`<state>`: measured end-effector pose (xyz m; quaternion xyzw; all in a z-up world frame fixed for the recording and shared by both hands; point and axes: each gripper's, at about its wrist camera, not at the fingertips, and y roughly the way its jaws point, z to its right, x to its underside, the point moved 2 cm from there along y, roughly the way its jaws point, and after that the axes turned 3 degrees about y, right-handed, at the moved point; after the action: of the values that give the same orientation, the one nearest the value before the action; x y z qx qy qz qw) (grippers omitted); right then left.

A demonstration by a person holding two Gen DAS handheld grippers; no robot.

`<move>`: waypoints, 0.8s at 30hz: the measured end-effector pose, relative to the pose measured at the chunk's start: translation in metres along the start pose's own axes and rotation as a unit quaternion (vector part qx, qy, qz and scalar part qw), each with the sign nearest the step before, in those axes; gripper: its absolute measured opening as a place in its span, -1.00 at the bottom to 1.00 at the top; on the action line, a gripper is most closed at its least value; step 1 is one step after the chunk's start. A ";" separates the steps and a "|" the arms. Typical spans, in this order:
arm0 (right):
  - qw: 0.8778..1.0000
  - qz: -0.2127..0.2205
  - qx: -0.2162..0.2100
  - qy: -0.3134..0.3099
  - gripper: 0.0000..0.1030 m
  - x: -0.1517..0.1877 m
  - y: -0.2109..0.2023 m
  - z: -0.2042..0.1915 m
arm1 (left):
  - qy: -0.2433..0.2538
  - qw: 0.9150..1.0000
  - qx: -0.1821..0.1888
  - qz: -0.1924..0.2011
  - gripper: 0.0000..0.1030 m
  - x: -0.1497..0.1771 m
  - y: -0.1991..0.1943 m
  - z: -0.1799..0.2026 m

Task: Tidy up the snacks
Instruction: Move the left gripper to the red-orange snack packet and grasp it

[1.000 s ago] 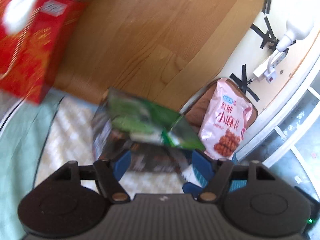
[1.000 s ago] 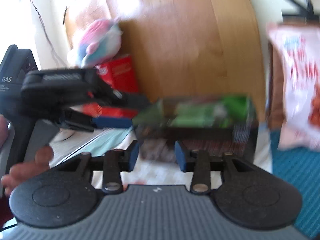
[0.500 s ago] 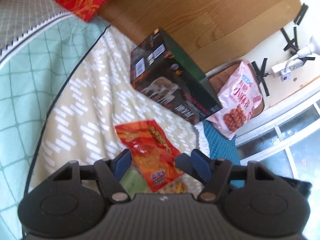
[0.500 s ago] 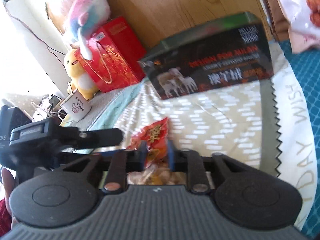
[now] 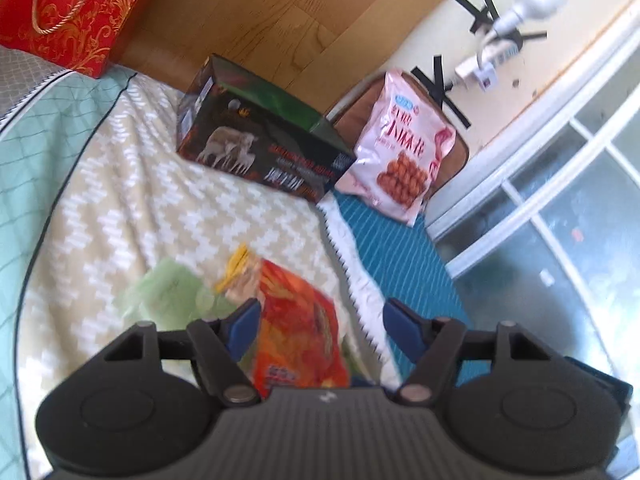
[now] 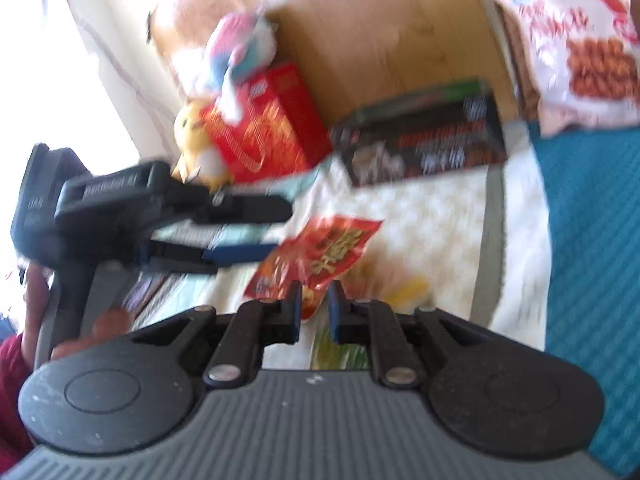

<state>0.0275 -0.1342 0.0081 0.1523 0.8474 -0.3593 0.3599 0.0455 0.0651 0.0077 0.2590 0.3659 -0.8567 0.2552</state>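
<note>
The red snack packet (image 5: 298, 328) lies on the zigzag blanket (image 5: 140, 200) of the bed, on top of a pale green packet (image 5: 168, 292) and a yellowish one (image 5: 240, 264), well short of the dark box (image 5: 264, 148) and the pink bag (image 5: 404, 148) at the far end. Seen from the left wrist, the packet sits directly ahead of and below the left hand-held gripper (image 5: 320, 314). Its long axis runs roughly along the line the fingers point, so the jaws straddle its narrow width. Those jaws stand wide and have just been opening a little. The left finger is close to the packet's edge and the right finger is clear of it, so nothing is clamped there. From the right wrist, the same packet (image 6: 324, 252) lies slantwise, running from low left to high right. Its near lower edge reaches the tips of the right hand-held gripper (image 6: 315, 296), while the left hand-held gripper (image 6: 280, 230) comes in from the left, just beside the packet's other end. The right jaws have just been closing and now stand narrow, with the packet's edge at or just inside the gap. Blur hides whether the pads actually press on it. Both hands are at the packet, and the right looks the better placed to pinch its thin edge.
</note>
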 end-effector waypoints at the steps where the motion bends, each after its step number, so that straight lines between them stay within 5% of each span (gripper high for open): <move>1: 1.000 -0.018 -0.018 -0.003 -0.65 0.008 0.003 -0.004 | 0.005 1.000 -0.006 0.000 0.35 0.004 -0.003 -0.001; 7: 0.992 -0.075 -0.104 -0.014 -0.58 0.023 0.025 -0.030 | -0.013 1.000 -0.014 0.022 0.34 0.009 -0.032 -0.016; 12: 0.996 -0.023 -0.077 -0.045 -0.38 0.008 0.006 -0.029 | -0.031 0.998 -0.032 0.051 0.38 0.017 -0.070 -0.034; 19: 0.998 -0.029 0.015 -0.060 -0.20 0.008 0.010 -0.006 | -0.046 0.999 0.005 -0.001 0.50 0.055 -0.066 -0.034; 22: 0.998 -0.041 0.007 -0.040 -0.20 0.014 0.014 0.003 | -0.052 0.998 0.008 -0.026 0.54 0.069 -0.048 -0.035; 24: 0.998 -0.051 -0.017 -0.021 -0.21 0.023 0.011 0.008 | -0.044 0.999 0.014 -0.009 0.61 0.073 -0.046 -0.032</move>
<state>0.0214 -0.1326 -0.0179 0.0948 0.8527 -0.3657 0.3609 -0.0289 0.0990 -0.0343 0.2209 0.3449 -0.8745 0.2598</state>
